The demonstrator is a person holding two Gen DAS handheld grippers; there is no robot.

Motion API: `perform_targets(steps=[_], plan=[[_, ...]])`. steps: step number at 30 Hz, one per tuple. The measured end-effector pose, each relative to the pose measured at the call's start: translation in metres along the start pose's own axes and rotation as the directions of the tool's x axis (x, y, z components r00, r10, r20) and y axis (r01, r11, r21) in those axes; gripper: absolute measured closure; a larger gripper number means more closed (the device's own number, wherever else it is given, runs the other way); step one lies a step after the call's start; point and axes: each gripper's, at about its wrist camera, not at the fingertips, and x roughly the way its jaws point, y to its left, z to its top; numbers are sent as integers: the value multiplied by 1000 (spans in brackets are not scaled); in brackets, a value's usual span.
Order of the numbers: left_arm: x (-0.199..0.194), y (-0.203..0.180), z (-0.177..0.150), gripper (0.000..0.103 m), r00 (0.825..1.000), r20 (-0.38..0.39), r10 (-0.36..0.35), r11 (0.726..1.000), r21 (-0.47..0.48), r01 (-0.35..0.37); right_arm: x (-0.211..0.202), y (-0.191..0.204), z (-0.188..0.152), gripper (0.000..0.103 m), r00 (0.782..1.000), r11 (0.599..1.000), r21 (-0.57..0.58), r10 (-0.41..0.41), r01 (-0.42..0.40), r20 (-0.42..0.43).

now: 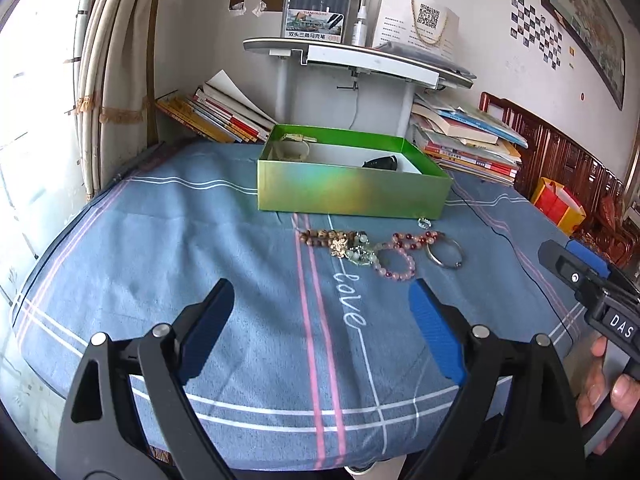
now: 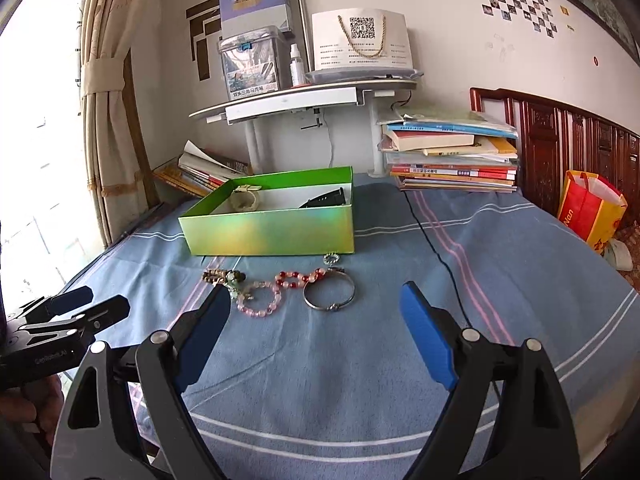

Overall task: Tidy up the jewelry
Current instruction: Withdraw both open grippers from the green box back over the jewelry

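A green open box (image 1: 352, 192) (image 2: 268, 232) stands on the blue cloth; inside lie a pale bangle (image 1: 294, 150) (image 2: 244, 200) and a black item (image 1: 382, 163) (image 2: 326, 200). In front of it lie a brown bead bracelet (image 1: 324, 237) (image 2: 218, 278), a pink bead bracelet (image 1: 396, 266) (image 2: 258, 300), a red-and-pink bead strand (image 1: 416, 239) (image 2: 298, 279), a silver bangle (image 1: 444, 254) (image 2: 329, 294) and a small ring (image 1: 424, 223) (image 2: 331, 258). My left gripper (image 1: 322, 296) is open and empty, short of the jewelry. My right gripper (image 2: 316, 300) is open and empty, just short of the bangle.
The blue striped cloth (image 1: 200, 240) covers the table. Book stacks (image 1: 464, 140) (image 2: 452, 156) stand behind the box on both sides, under a white shelf (image 1: 360, 60). A curtain (image 1: 116, 80) hangs left. A red-yellow bag (image 2: 588, 208) sits right. A black cable (image 2: 432, 248) crosses the cloth.
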Motion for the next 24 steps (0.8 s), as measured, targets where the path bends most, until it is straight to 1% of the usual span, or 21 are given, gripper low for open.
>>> perform_targets(steps=[7,13,24], plan=[[0,-2,3,15,1000,-1,-3,1000,11,3,-2,0,2,18,1000,1000,7,8,-8,11],[1,-3,4,15,1000,-3,-1,1000,0,1,-2,0,3,18,1000,1000,4,7,-7,15],[6,-2,4,15,1000,-15,-1,1000,2,1,3,1,1,18,1000,1000,5,16,-16,2]])
